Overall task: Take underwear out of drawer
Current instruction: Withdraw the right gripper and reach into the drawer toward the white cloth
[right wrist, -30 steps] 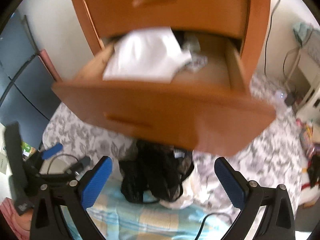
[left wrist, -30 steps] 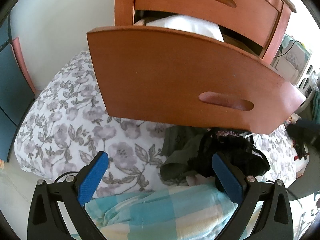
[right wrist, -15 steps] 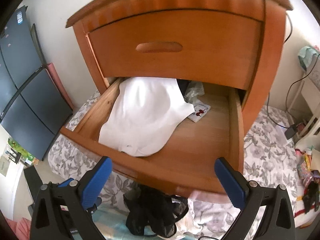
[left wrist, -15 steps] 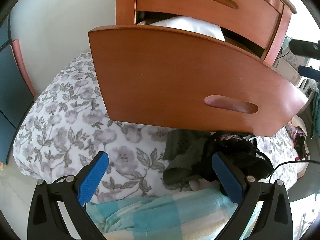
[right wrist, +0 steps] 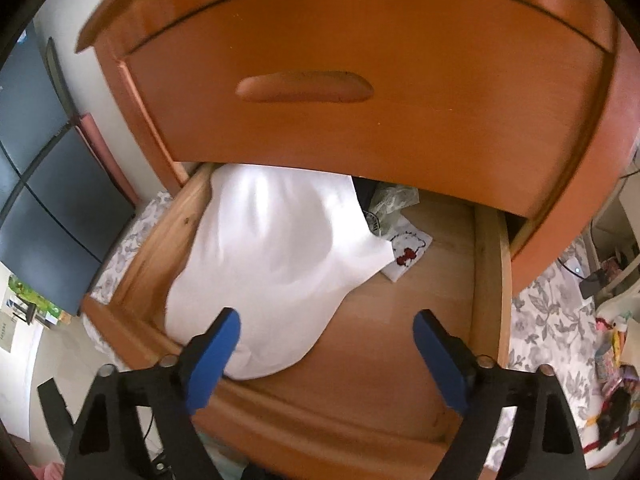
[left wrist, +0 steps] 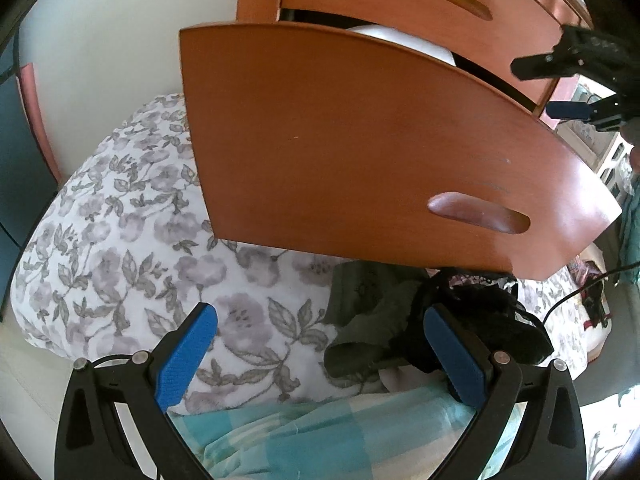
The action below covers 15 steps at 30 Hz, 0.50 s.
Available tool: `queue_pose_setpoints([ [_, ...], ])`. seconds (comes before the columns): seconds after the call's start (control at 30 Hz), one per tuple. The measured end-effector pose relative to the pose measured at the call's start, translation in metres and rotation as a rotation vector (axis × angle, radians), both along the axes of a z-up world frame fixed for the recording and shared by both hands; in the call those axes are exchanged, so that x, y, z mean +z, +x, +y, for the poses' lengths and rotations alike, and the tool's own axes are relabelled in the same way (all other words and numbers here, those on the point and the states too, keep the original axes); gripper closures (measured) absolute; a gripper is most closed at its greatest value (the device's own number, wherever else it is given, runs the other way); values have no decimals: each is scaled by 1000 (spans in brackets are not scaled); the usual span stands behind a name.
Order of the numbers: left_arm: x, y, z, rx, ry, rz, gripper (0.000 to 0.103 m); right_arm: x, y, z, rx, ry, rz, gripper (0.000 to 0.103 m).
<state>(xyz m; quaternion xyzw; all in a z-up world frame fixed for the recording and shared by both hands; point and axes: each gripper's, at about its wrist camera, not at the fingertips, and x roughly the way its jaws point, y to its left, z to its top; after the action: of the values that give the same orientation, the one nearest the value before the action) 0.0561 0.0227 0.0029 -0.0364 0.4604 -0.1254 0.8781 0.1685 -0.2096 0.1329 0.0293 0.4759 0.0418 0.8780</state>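
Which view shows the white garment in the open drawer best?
The right wrist view: the white garment lies in full sight, spread over the left of the open drawer. The left wrist view catches only a sliver of it above the drawer's front panel.

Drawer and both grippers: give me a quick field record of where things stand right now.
drawer: pulled open
inside: white garment on its left side, small printed item behind it
right gripper: open, jaws have just been closing, over the drawer, nothing gripped
left gripper: open, empty, above the bed
bed: dark garments piled below the drawer front
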Motion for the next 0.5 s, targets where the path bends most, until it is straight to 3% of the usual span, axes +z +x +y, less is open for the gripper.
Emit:
queue_pose_setpoints([
  [0.27, -9, 10, 9, 14, -16, 26, 0, -13, 35, 10, 72, -83, 40, 29],
  [0.5, -13, 14, 5, -16, -16, 26, 0, -34, 64, 18, 120, -120, 111, 33],
])
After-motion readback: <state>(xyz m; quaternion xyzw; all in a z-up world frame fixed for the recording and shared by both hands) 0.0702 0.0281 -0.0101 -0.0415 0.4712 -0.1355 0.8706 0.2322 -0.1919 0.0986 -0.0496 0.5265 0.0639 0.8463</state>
